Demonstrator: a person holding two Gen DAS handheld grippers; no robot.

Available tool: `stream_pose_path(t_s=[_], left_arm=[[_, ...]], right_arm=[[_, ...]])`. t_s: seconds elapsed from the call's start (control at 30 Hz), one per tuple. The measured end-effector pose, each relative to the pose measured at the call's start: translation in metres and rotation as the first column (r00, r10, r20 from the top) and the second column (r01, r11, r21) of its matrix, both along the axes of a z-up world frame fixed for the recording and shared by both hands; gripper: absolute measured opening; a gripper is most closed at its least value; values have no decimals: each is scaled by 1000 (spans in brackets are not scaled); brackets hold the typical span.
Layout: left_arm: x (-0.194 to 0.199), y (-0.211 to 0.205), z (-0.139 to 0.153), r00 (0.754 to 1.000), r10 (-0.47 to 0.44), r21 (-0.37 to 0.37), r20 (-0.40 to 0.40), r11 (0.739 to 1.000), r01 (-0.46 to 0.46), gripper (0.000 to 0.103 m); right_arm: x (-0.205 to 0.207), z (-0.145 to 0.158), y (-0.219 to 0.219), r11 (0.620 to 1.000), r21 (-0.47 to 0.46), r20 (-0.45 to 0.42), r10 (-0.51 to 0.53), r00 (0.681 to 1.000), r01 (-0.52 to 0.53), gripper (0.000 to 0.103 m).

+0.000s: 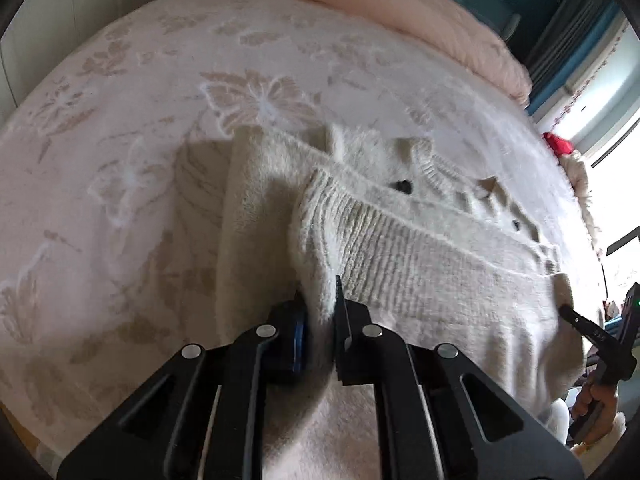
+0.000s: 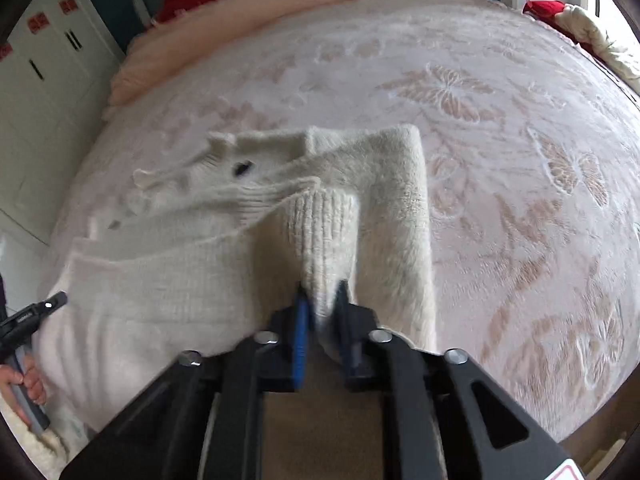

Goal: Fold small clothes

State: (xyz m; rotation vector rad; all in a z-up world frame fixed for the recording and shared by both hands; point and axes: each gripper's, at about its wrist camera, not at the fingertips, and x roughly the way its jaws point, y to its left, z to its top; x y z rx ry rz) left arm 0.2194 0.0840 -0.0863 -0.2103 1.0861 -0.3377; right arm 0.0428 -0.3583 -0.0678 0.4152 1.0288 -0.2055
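Note:
A small cream knit sweater (image 1: 420,248) with dark buttons lies on the bed, its ribbed hem lifted toward me. My left gripper (image 1: 320,300) is shut on the hem's left corner. My right gripper (image 2: 323,300) is shut on the hem's other corner of the same sweater (image 2: 180,264). Each sleeve is folded in over the body. The right gripper also shows at the right edge of the left wrist view (image 1: 576,320), and the left gripper at the left edge of the right wrist view (image 2: 52,304).
The bed cover (image 1: 160,120) is pale pink with butterfly patterns. A pink quilt (image 1: 400,12) lies rolled along the far edge. A red and cream bundle (image 2: 576,16) sits at the bed's far right. White cabinets (image 2: 40,80) stand at left.

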Motion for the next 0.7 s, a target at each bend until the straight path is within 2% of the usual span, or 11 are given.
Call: stream_pose_path(t_s=[0.07, 0.2, 0.27, 0.37, 0.43, 0.5, 0.57, 0.63, 0.7], left_arm=[[-14, 9, 23, 999, 4, -57, 35, 998, -2, 8], [-23, 16, 82, 991, 4, -121, 136, 993, 13, 8], [-14, 11, 115, 980, 8, -134, 199, 991, 19, 8], [15, 3, 146, 965, 23, -143, 263, 990, 15, 8], [37, -5, 150, 961, 24, -118, 276, 993, 9, 8], [64, -16, 136, 971, 16, -82, 240, 997, 4, 9], [95, -32, 94, 989, 10, -27, 146, 1000, -6, 10], [111, -40, 48, 997, 40, 33, 63, 999, -42, 15], [115, -40, -1, 995, 96, 139, -19, 986, -92, 15]], right_arm=[[-15, 21, 4, 1000, 21, 67, 3, 998, -4, 8], [-31, 93, 7, 1000, 7, 237, 7, 971, -9, 7], [-24, 131, -1, 1000, -8, 329, -5, 944, 8, 7], [2, 155, -21, 999, -17, 390, -36, 920, 46, 7], [23, 149, -33, 997, -36, 374, -53, 926, 71, 7], [54, 115, -48, 996, -20, 298, -80, 951, 90, 8], [83, 58, -58, 995, -10, 169, -92, 981, 95, 9], [98, 8, -62, 995, 12, 41, -101, 994, 100, 10], [98, -20, -59, 992, -13, -25, -124, 992, 124, 11]])
